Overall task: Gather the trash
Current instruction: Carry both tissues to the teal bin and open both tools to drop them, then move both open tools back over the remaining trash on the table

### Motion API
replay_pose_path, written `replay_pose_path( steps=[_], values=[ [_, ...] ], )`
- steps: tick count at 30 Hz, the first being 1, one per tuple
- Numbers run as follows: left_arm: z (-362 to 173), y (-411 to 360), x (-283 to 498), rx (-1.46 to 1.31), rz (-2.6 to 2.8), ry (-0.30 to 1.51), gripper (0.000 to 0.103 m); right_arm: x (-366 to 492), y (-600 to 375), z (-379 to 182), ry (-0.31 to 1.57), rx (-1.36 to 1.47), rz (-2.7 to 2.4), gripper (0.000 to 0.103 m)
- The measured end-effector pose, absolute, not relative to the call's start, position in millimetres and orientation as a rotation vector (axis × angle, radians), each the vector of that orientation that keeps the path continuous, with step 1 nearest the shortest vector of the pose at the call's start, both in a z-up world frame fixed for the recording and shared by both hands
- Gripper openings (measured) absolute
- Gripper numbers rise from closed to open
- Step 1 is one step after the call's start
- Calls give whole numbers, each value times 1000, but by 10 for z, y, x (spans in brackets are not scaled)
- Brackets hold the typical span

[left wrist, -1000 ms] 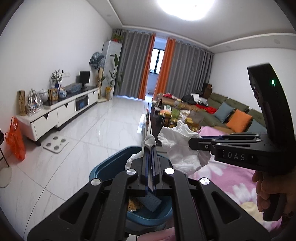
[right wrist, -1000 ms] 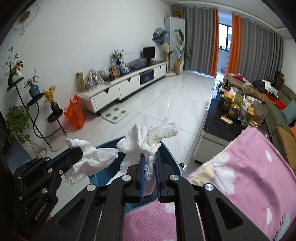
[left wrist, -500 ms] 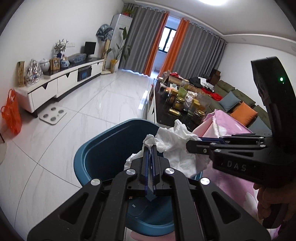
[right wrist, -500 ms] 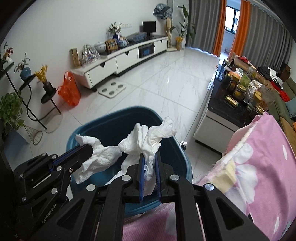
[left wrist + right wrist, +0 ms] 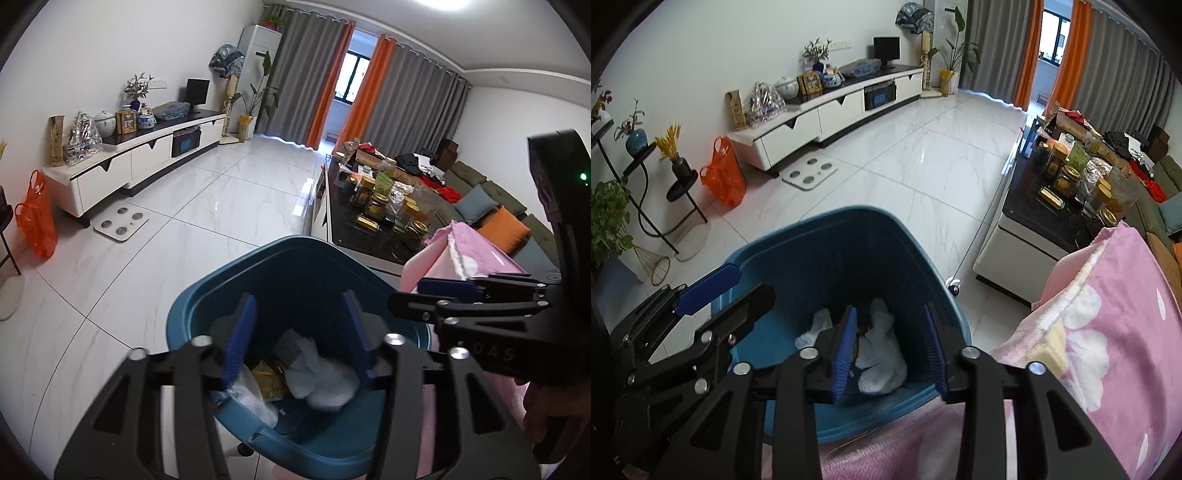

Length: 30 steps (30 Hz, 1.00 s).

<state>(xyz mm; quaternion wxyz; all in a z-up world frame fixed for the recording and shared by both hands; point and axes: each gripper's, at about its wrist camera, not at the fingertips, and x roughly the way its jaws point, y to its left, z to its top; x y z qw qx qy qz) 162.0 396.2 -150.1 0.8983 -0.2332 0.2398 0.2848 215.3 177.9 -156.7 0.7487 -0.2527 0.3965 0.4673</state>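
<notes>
A blue trash bin (image 5: 207, 306) (image 5: 849, 240) stands on the floor under both grippers. Crumpled white tissue (image 5: 321, 376) (image 5: 882, 354) lies inside it, beside a yellowish wrapper (image 5: 269, 380) and clear plastic (image 5: 255, 398). My left gripper (image 5: 297, 332) hangs over the bin's mouth, its jaws opening, with nothing held between the blue pads. My right gripper (image 5: 890, 343) also hangs over the bin, jaws opening, nothing gripped; the tissue lies below it. Each gripper shows in the other's view, the right (image 5: 443, 291) and the left (image 5: 720, 291).
A pink flowered blanket (image 5: 1108, 332) (image 5: 472, 254) lies to the right of the bin. Beyond it stands a black coffee table (image 5: 1041, 214) crowded with jars. A white TV cabinet (image 5: 129, 166), a scale (image 5: 122, 223) and an orange bag (image 5: 37, 218) sit left on the tiled floor.
Both grippers came down over the bin and opened. The white tissue each one held has dropped into the bin.
</notes>
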Motion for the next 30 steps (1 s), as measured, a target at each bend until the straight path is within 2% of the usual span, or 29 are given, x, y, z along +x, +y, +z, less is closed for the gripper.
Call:
replay_pose_path(
  steps=[2, 7, 8, 9, 13, 15, 21, 23, 26, 30],
  values=[
    [-1448, 3940, 1535, -475, 604, 479, 59, 2164, 1736, -1505, 850, -539, 1020, 44],
    [-1271, 3817, 1285, -457, 640, 432, 76, 2142, 1577, -1295, 802, -492, 1030, 45],
    [-1227, 3797, 1220, -453, 649, 425, 82, 2138, 1547, -1263, 794, -483, 1032, 49],
    [-1172, 3769, 1145, -452, 653, 409, 84, 2129, 1505, -1222, 780, -475, 1030, 53],
    [-994, 3661, 880, -448, 668, 370, 92, 2040, 1288, -1012, 707, -443, 1032, 56],
    [-891, 3565, 713, -447, 669, 344, 96, 1991, 1168, -931, 671, -428, 1027, 63],
    [-597, 3211, 423, -431, 627, 291, 97, 1810, 687, -649, 548, -405, 995, 81],
    [-488, 3055, 327, -424, 599, 264, 97, 1758, 462, -558, 512, -382, 978, 83],
    [-329, 2814, 211, -410, 560, 231, 97, 1712, 189, -452, 477, -350, 948, 91],
    [-160, 2432, 111, -371, 489, 217, 97, 1605, -214, -374, 434, -316, 905, 94]
  ],
)
